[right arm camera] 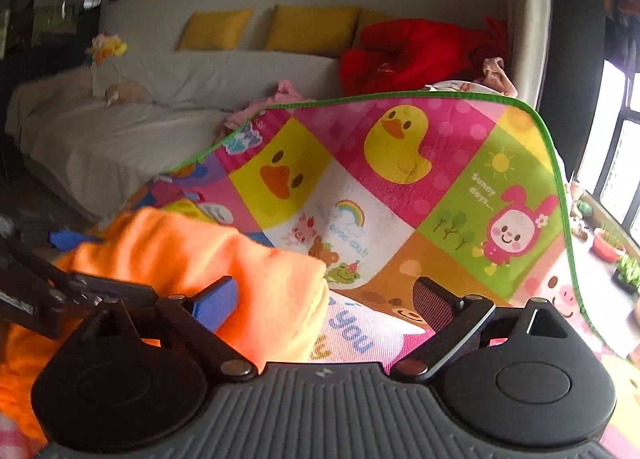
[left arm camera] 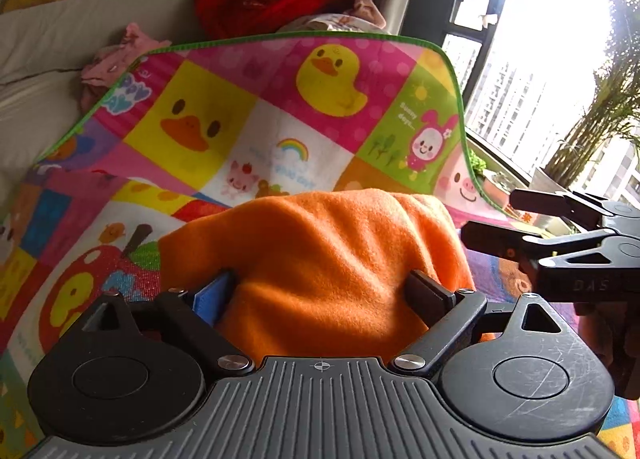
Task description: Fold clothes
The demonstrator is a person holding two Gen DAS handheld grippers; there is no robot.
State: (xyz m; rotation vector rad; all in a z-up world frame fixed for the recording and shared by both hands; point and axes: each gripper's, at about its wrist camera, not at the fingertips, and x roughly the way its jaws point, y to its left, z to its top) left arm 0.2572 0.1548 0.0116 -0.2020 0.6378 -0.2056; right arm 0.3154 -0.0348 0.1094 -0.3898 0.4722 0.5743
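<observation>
An orange fleece garment (left arm camera: 332,259) lies bunched on the colourful cartoon play mat (left arm camera: 248,107). My left gripper (left arm camera: 324,291) is open, its two fingers spread wide, with the orange fleece heaped between and over them. My right gripper (right arm camera: 324,299) is open too, to the right of the fleece (right arm camera: 192,259), whose edge lies by the blue pad of its left finger (right arm camera: 216,303). The right gripper shows at the right edge of the left wrist view (left arm camera: 520,219), open. The left gripper shows at the left edge of the right wrist view (right arm camera: 60,279).
The mat's far edge (right arm camera: 400,99) curls up against a white sofa (right arm camera: 120,131) with yellow cushions (right arm camera: 312,29). Red clothing (right arm camera: 408,51) and pink garments (left arm camera: 116,59) lie on the sofa. A window (left arm camera: 540,79) and potted plants (right arm camera: 608,247) are on the right.
</observation>
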